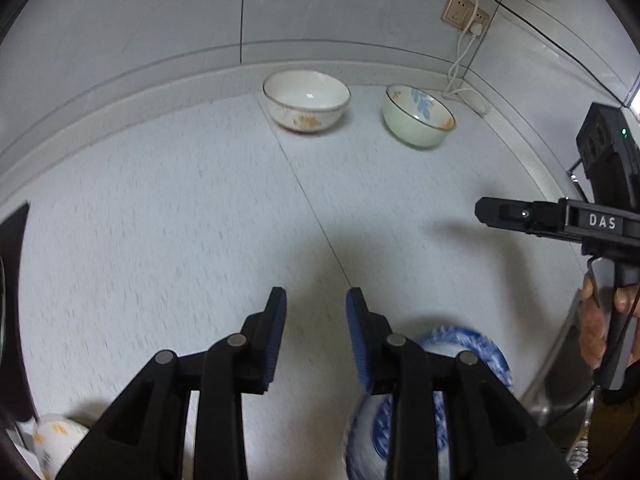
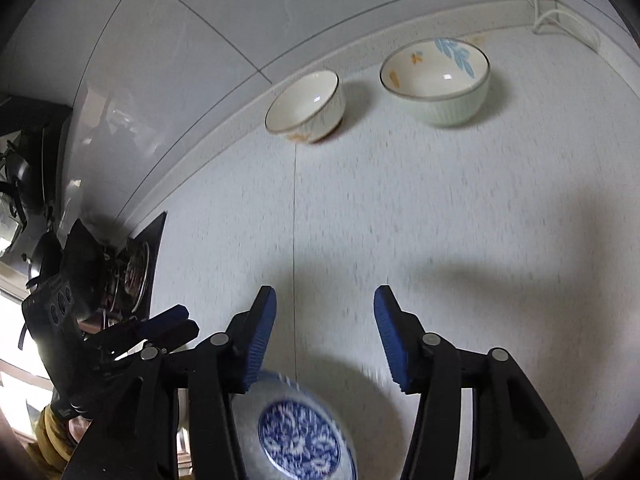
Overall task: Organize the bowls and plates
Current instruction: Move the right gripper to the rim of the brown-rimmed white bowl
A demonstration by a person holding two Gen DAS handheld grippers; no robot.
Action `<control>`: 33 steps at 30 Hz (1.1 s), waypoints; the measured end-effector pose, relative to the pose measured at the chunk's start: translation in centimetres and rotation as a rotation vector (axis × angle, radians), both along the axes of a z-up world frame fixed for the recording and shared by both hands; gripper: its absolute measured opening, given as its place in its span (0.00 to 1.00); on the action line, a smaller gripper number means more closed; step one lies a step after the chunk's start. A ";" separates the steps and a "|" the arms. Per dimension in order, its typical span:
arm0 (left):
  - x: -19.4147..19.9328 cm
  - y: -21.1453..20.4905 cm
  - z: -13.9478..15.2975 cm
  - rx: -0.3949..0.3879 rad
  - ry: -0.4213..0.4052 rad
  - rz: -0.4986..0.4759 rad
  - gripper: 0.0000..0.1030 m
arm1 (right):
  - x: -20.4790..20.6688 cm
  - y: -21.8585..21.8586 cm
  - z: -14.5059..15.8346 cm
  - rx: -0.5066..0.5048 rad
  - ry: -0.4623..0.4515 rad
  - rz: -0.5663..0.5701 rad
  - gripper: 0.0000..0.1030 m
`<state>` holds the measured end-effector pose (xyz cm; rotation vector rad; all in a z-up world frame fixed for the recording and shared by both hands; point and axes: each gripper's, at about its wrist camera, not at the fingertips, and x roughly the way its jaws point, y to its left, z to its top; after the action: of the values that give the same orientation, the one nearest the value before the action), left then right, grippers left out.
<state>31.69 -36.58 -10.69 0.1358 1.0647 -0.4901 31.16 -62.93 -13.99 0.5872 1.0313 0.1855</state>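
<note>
A pale speckled grey countertop (image 1: 200, 220) with a thin seam fills both views, meeting a grey tiled wall (image 1: 140, 20) along a raised curved lip. A black stove (image 2: 136, 264) sits at the counter's left edge, mostly cut off and dark. Wall sockets (image 1: 466, 12) with white and black cables show at the back right.

The blue-and-white patterned ceramic plate (image 2: 298, 436) lies on the counter close below both tools, largely hidden behind the fingers and blurred. Two bowls stand apart near the wall: a white ceramic bowl with an orange flower print (image 1: 306, 100) and a pale green ribbed bowl with blue leaf print (image 1: 418, 114).

The left gripper (image 1: 316, 304) hangs over bare counter, jaws narrowly apart, nothing between them. The right gripper (image 2: 325, 300) has its jaws moderately parted and empty. A white orange-printed dish (image 1: 56, 440) at the left view's corner is cut off.
</note>
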 end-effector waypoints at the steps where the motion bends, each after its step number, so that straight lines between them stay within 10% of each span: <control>1: 1.1 -0.2 0.1 0.005 -0.011 0.005 0.29 | 1.0 -0.2 0.1 -0.005 -0.002 0.005 0.47; 23: 20.3 -1.6 -2.8 -0.076 -0.041 0.166 0.29 | 16.0 -1.0 -1.2 0.016 -0.045 -0.010 0.47; 33: 27.1 -2.9 -5.8 -0.288 0.173 0.208 0.29 | 18.5 -0.2 -1.0 -0.040 -0.041 0.017 0.47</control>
<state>58.81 -39.48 -16.44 -0.2734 1.1499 -0.4673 49.66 -63.16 -15.01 0.5371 0.9985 0.1905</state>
